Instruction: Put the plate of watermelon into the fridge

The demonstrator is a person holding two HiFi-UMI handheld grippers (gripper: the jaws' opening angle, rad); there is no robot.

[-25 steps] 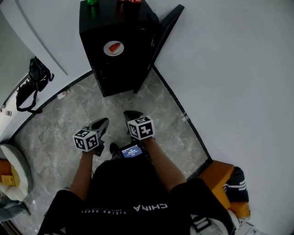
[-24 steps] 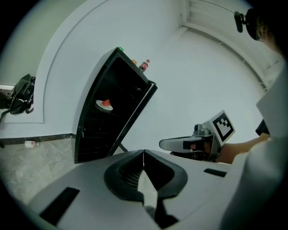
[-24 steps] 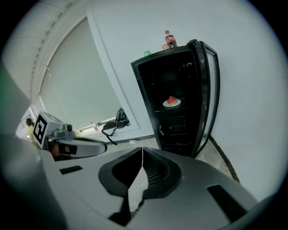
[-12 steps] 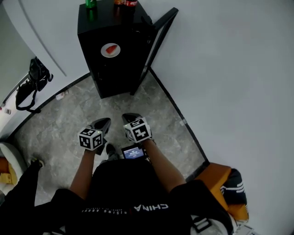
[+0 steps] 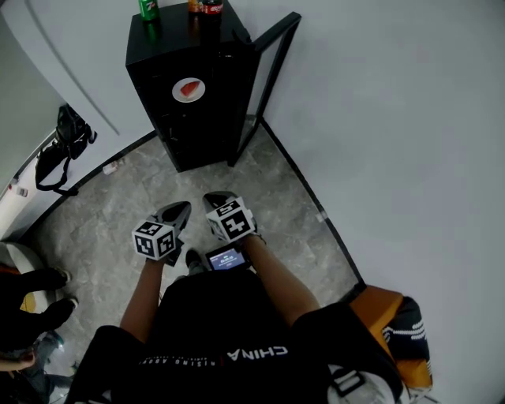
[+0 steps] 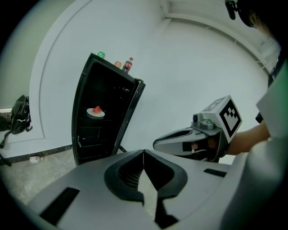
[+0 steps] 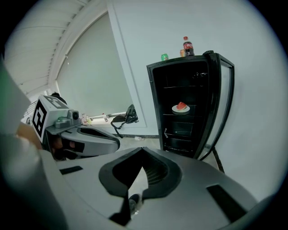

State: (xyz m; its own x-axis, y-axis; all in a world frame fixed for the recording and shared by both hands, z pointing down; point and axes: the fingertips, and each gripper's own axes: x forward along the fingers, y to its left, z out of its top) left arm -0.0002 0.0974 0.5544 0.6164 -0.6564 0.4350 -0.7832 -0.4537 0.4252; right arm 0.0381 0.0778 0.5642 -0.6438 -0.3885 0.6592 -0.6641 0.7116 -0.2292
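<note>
A white plate with a red watermelon slice (image 5: 189, 89) rests on a shelf inside the black fridge (image 5: 170, 55), whose glass door (image 5: 268, 79) stands open to the right. Both grippers hang low in front of the person, well short of the fridge. My left gripper (image 5: 177, 211) is shut and empty, and so is my right gripper (image 5: 215, 200) beside it. In the left gripper view the jaws (image 6: 144, 152) meet, with the plate (image 6: 96, 112) far ahead. The right gripper view shows closed jaws (image 7: 143, 149) and the plate (image 7: 181, 108) on its shelf.
Bottles (image 5: 207, 6) and a green can (image 5: 147, 8) stand on the fridge top. A black bag (image 5: 63, 146) lies by the left wall. An orange seat (image 5: 379, 308) is at lower right. Another person's feet (image 5: 35, 296) show at the left edge. Grey stone floor (image 5: 102, 213) lies between me and the fridge.
Both grippers stay shut and side by side, shifting only slightly. The fridge has slid a little up and left in view. The other person at the lower left has moved back.
</note>
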